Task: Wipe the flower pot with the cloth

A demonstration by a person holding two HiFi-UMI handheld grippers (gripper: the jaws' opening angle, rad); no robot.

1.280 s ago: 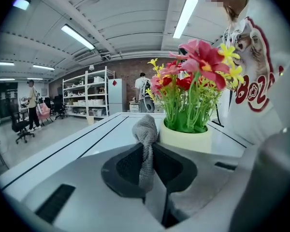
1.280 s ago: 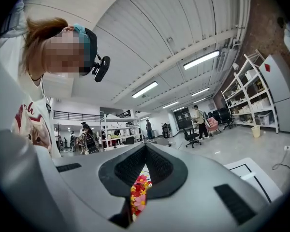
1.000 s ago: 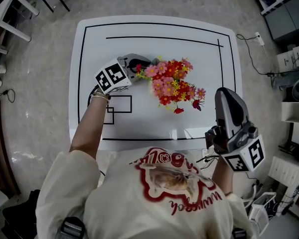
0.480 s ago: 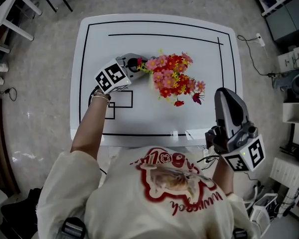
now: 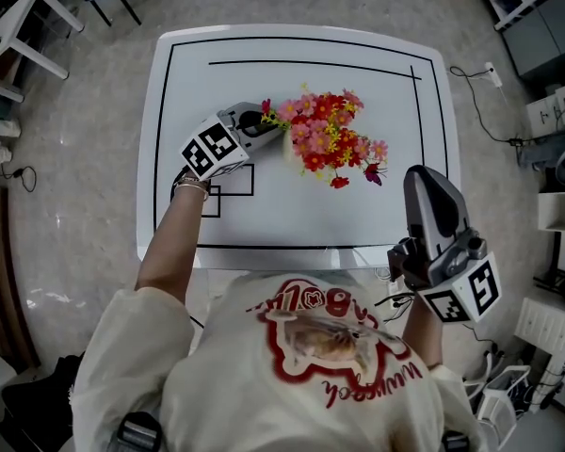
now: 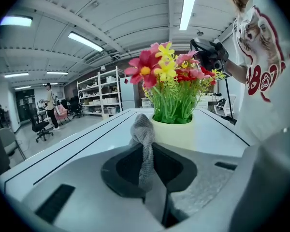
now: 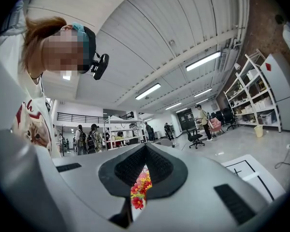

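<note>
Pinching the grey cloth [image 6: 144,146] close against the flower pot [image 6: 176,132]
The pale cream pot, full of red, pink and yellow flowers [image 5: 328,139], stands mid-worktop [image 5: 377,224], just ahead of the left gripper [image 5: 262,121], whose jaws clamp the cloth. The right gripper [image 5: 424,182], jaws pressed together, hovers well apart.

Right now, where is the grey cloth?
In the left gripper view, the cloth is pinched in the tongs of the left gripper, its bunched end just before the pale flower pot.
</note>
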